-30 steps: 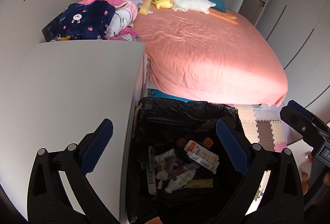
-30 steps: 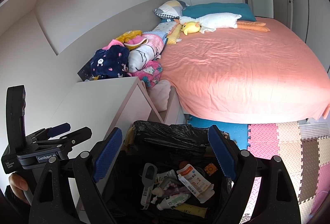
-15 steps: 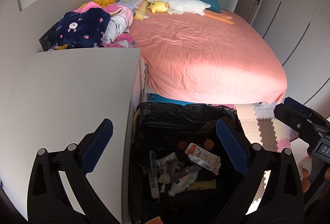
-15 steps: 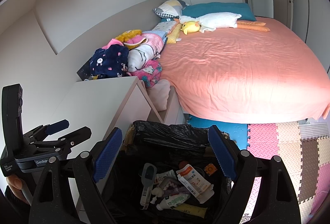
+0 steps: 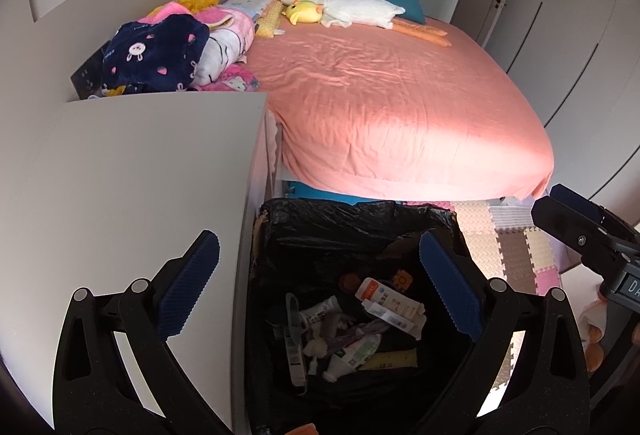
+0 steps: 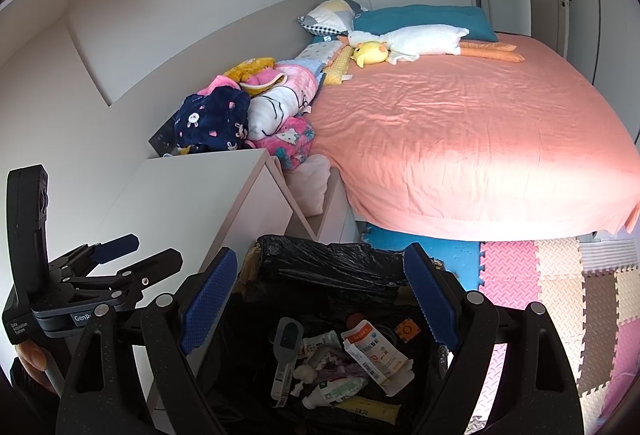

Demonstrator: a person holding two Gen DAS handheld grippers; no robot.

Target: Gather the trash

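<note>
Trash [image 5: 362, 319] lies at the bottom of the bin [image 5: 352, 219], which is lined with a black bag and stands on the floor at the near foot of the bed [image 5: 400, 107]. Contents visible: a white packet with orange print [image 6: 374, 351], a white bottle with a green label [image 6: 338, 391], a yellow tube [image 6: 368, 409] and a grey handled item [image 6: 286, 341]; the smaller pieces cannot be identified.

Left gripper [image 5: 320, 285] hangs above the bin, jaws spread wide, nothing between the blue pads [image 5: 192, 285]. Right gripper [image 6: 320, 301] is just to the right of it, also over the bin, jaws released and empty.

A white cabinet [image 5: 132, 187] touches the bin's left side. Folded blankets [image 6: 256, 111] are stacked on the far left of the bed, beyond the cabinet. A white goose plush [image 6: 416, 39] and a yellow plush [image 6: 370, 53] lie near the pillows at the far end. Foam floor mats [image 6: 540, 275] cover the floor to the right of the bin.
</note>
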